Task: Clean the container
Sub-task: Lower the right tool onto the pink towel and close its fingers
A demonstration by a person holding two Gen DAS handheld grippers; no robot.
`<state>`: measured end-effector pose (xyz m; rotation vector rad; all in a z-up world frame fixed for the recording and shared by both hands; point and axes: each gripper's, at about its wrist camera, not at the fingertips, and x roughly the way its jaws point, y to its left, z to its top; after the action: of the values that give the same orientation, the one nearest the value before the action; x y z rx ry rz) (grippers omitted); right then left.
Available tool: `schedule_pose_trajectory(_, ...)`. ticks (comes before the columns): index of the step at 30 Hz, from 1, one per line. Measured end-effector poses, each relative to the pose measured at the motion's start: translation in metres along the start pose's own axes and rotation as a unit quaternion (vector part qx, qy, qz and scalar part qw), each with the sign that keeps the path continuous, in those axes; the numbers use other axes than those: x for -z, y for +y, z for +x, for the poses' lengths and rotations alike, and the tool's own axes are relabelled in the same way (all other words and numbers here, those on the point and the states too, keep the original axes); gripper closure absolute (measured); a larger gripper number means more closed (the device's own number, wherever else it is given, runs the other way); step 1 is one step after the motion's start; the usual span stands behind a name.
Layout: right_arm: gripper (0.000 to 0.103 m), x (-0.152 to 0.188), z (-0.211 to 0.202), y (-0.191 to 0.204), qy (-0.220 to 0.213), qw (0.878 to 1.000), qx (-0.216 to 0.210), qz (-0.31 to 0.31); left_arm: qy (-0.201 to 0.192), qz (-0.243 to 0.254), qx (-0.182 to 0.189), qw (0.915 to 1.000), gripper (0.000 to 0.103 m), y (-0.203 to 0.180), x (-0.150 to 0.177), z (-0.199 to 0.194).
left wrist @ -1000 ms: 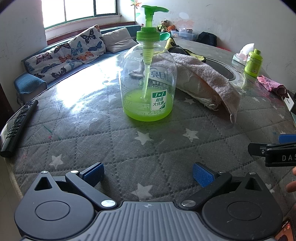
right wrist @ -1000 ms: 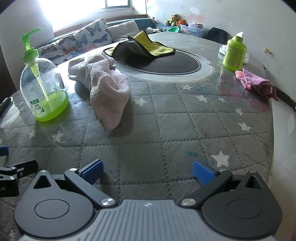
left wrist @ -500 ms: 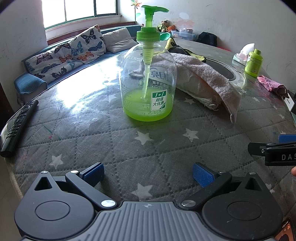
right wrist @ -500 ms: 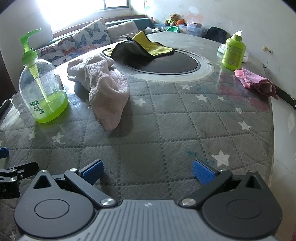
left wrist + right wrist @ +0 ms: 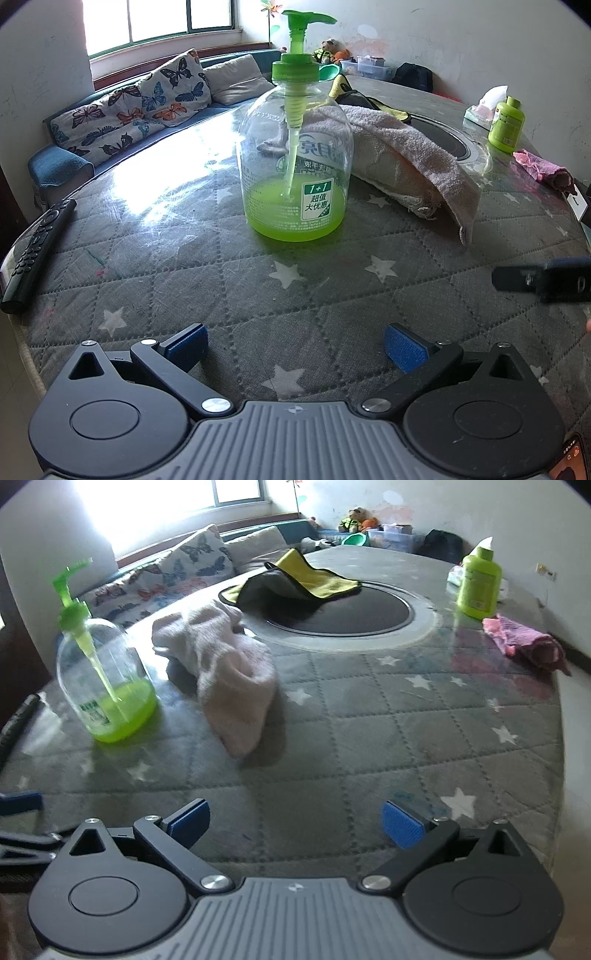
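Bare grey quilted star-print table cover (image 5: 221,295) fills the lower centre; ahead, the clear green-pump soap bottle (image 5: 294,173) and crumpled beige towel (image 5: 413,162) block the middle.

Pump bottle (image 5: 294,162) upright on the table (image 5: 221,288), dead ahead of the left gripper (image 5: 295,345). Towel (image 5: 406,162) just behind and right of it. Remote (image 5: 35,254) way off at the left edge. Small bottle (image 5: 479,585) far right, rag (image 5: 524,642) lying in front of it. Folded cloth (image 5: 299,581) draped over the centre disc (image 5: 340,613).
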<state>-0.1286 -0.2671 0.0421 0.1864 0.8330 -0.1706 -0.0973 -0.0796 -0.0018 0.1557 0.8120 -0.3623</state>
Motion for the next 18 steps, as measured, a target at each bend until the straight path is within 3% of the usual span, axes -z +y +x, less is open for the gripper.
schedule_pose_trajectory(11,0.005,-0.052,-0.015,0.015,-0.055,0.998,-0.015,-0.037,-0.003,0.000,0.000,1.0000,0.000,-0.001,0.001,-0.001)
schedule_pose_trajectory(18,0.011,-0.093,-0.001,0.031,-0.069,0.995,-0.033,-0.058,-0.004,0.001,0.000,1.0000,0.000,-0.001,0.002,0.000)
